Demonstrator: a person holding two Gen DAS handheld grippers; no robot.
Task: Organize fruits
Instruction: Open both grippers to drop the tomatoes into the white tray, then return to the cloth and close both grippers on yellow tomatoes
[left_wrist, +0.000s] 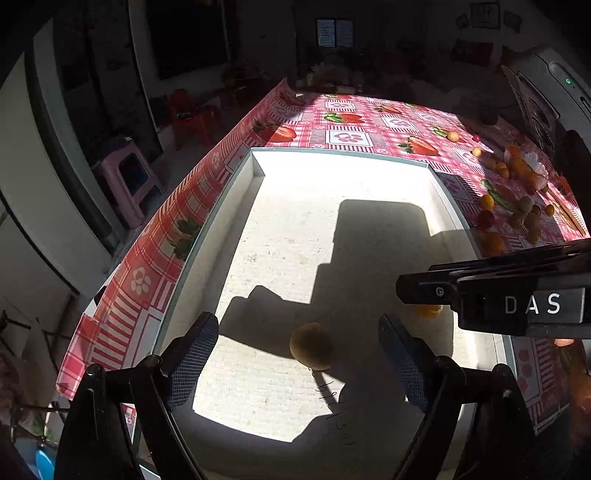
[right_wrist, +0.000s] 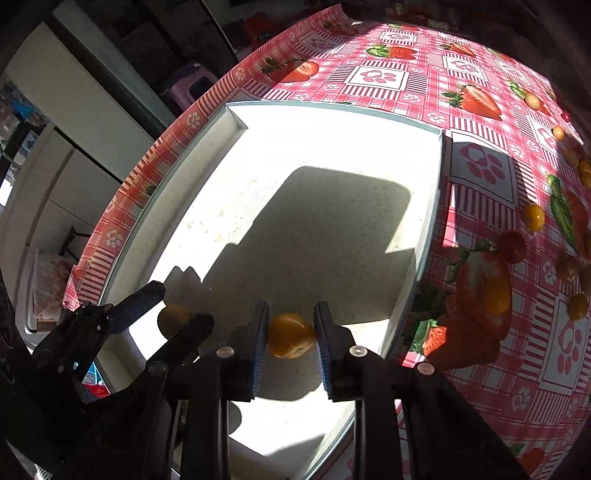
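Sunlit worktop (left_wrist: 351, 122) under a strawberry cloth carries a white tray (left_wrist: 236, 192). Left hand-held gripper (left_wrist: 299, 365) stands spread around a brown fruit (left_wrist: 309, 345) lying in the tray; right hand-held gripper (right_wrist: 291, 334) pinches an orange fruit (right_wrist: 290, 335) above it. Many fruits (left_wrist: 517, 206) wait at right, blurred in shadow.
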